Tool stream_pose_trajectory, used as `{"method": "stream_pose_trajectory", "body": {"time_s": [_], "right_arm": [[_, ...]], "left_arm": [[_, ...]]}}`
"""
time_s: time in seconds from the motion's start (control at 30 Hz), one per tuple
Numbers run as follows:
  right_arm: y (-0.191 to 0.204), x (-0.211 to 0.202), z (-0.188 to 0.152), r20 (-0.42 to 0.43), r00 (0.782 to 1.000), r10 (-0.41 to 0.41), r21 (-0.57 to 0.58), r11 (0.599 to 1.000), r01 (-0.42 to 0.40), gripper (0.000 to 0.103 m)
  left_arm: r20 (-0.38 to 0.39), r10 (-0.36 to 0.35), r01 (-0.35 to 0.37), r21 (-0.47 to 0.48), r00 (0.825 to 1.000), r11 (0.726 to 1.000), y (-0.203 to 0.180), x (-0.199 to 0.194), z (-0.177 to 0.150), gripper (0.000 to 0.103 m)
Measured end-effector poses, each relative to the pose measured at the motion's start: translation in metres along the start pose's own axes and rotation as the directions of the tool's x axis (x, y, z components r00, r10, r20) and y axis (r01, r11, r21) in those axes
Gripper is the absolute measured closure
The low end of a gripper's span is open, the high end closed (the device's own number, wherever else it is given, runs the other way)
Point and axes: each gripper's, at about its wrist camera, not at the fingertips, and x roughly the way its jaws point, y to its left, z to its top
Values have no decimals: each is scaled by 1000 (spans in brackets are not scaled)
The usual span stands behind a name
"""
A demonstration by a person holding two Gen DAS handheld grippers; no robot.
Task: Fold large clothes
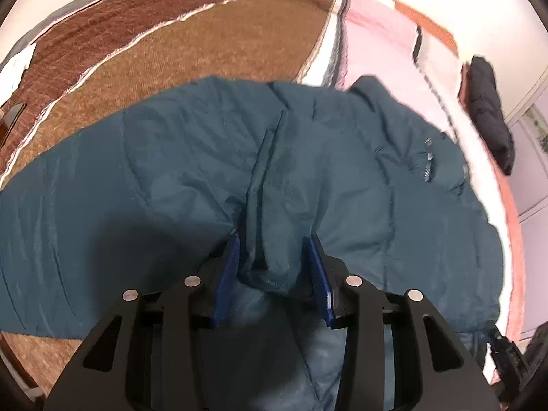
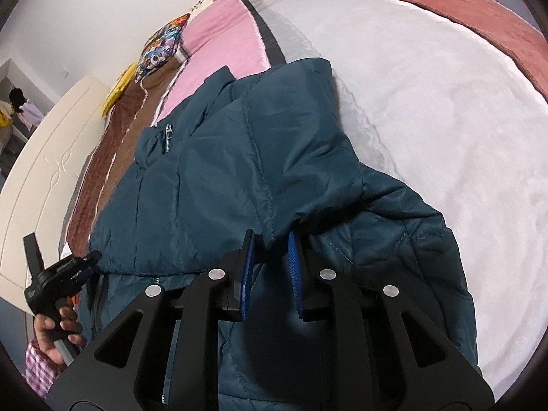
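A large teal puffer jacket (image 1: pixel 191 178) lies spread on the bed; it also fills the right wrist view (image 2: pixel 212 178). My left gripper (image 1: pixel 272 243) has its blue pads around a bunched fold of the jacket's edge, jaws partly closed on the fabric. My right gripper (image 2: pixel 272 239) holds the hem of a folded-over jacket panel between its blue pads. The left gripper also shows at the left of the right wrist view (image 2: pixel 73 267), at the jacket's near edge, held by a hand.
The bed has a brown blanket (image 1: pixel 212 34), a pink sheet (image 2: pixel 226 30) and a white fleece cover (image 2: pixel 445 120). A dark garment (image 1: pixel 489 113) lies at the bed's far right edge. A patterned pillow (image 2: pixel 161 48) and cream headboard (image 2: pixel 44 178) stand beyond.
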Motion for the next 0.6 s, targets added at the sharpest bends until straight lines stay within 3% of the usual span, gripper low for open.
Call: {"method": "stream_pose_trajectory", "body": {"time_s": [0.23,0.4,0.6], "right_arm": [[3,-12,-6,10,1000,-13,-19,1000,13,81],[18,-29,-16,24,999,-28,-61,998,30,76],[57,-42,-41,34,997,-74,-214,974,79,72]], "left_arm": [[72,-17,17,-5,997,1000,3,-31,-7,62],[112,-35,36,-12,993,999,18,-65,-26,57],[144,55,-52,-25,988,998,47,-99,-61,51]]}}
